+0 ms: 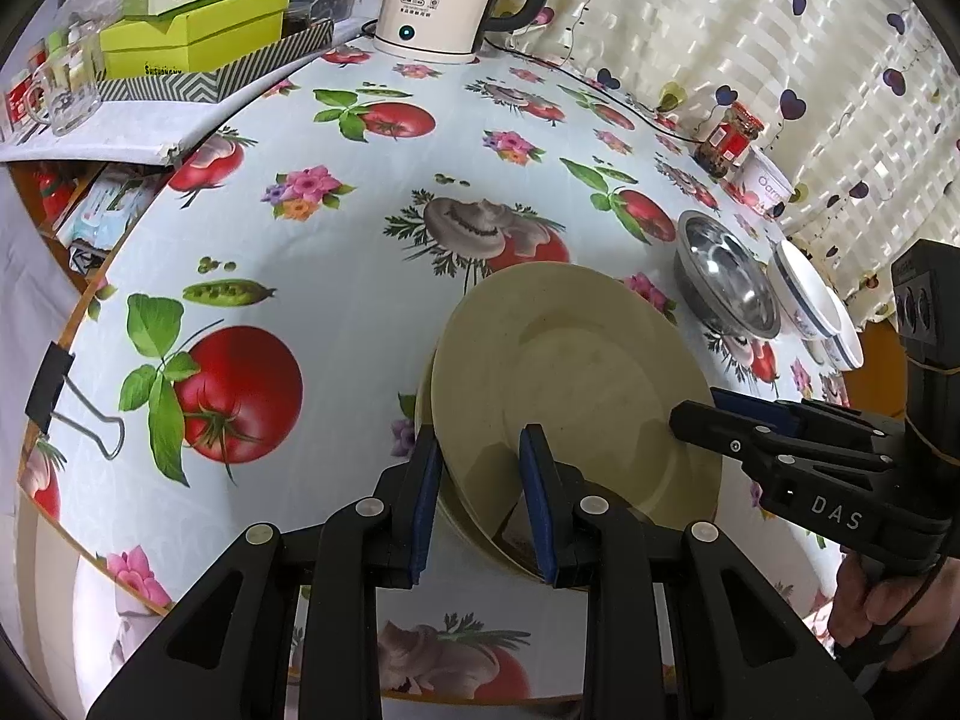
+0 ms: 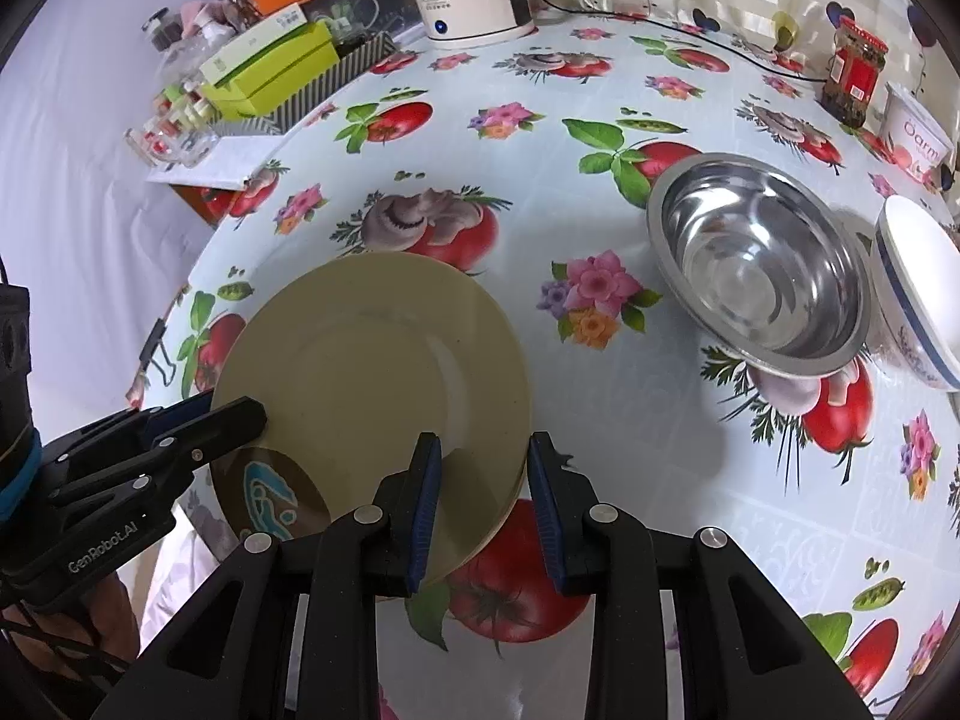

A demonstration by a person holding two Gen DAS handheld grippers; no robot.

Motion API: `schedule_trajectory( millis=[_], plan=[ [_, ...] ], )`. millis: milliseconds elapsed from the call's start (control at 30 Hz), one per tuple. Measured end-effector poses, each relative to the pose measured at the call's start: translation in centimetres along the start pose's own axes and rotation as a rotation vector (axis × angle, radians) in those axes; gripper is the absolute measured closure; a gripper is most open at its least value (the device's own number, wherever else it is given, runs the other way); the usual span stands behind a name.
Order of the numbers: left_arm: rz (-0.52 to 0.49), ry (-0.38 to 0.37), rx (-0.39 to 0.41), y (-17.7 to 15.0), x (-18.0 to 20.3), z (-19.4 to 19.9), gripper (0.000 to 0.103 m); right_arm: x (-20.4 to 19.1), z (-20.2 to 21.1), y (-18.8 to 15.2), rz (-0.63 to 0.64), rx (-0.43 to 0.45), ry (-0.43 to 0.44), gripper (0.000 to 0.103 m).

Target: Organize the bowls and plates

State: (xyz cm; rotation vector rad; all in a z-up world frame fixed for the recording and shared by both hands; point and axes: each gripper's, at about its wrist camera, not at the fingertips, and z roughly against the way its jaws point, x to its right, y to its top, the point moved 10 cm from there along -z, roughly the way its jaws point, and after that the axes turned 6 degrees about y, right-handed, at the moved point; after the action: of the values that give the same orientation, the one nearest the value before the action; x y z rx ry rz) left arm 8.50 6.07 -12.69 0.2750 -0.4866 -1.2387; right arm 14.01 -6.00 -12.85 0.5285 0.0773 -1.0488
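Left gripper [image 1: 480,498] fingers pinching beige plate [image 1: 576,384] rim, right gripper [image 2: 486,504] fingers pinching opposite rim

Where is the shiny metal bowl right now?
The metal bowl sits on the tablecloth, right of the beige plate and beside a white bowl; it is upper right in the right wrist view.

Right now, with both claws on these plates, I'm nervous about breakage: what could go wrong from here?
1. The left claw and right claw pinch only opposite rims of the beige plate; an uneven pull may tilt it loose.
2. The brown plate beneath juts out off-centre and might slide free.
3. The steel bowl and white bowl sit close on the right; a swing that way could knock them.
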Motion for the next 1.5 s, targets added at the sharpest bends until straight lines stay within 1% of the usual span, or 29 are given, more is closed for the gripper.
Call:
schedule_trajectory(
  millis=[200, 367, 633, 800, 867, 1100, 1300, 1500],
  plan=[
    [-0.019, 0.016, 0.003, -0.4, -0.1, -0.2, 0.075, -0.1, -0.2, -0.5, 0.002, -0.006, 0.0, 0.073],
    [-0.025, 0.016, 0.009, -0.4, -0.1, -0.2, 0.075, -0.3, 0.1, -0.4, 0.021, 0.01, -0.006, 0.073],
    [0.004, 0.029, 0.028, 0.2, -1.1, 0.1, 0.075, 0.0, 0.4, -0.5, -0.003, 0.032, 0.016, 0.073],
    [-0.008, 0.023, 0.01, 0.0, -0.6, -0.6, 0.075, 0.2, 0.4, -0.6, -0.012, 0.037, 0.025, 0.074],
    [-0.022, 0.038, 0.014, 0.0, -0.5, -0.6, 0.075, 0.2, 0.3, -0.7, -0.012, 0.037, 0.028, 0.075],
    [0.008, 0.024, 0.006, -0.1, -0.9, -0.8, 0.075, 0.1, 0.2, -0.9, -0.019, 0.033, 0.043, 0.076],
    [0.004, 0.022, 0.0, -0.1, -1.0, -1.0, 0.074, 0.1, 0.1, -1.0, -0.032, 0.03, 0.054, 0.076],
    [0.022, 0.01, -0.007, -0.1, -1.2, -1.1, 0.073, 0.3, 0.2, -1.0, -0.05, 0.031, 0.056, 0.076]
  ],
)
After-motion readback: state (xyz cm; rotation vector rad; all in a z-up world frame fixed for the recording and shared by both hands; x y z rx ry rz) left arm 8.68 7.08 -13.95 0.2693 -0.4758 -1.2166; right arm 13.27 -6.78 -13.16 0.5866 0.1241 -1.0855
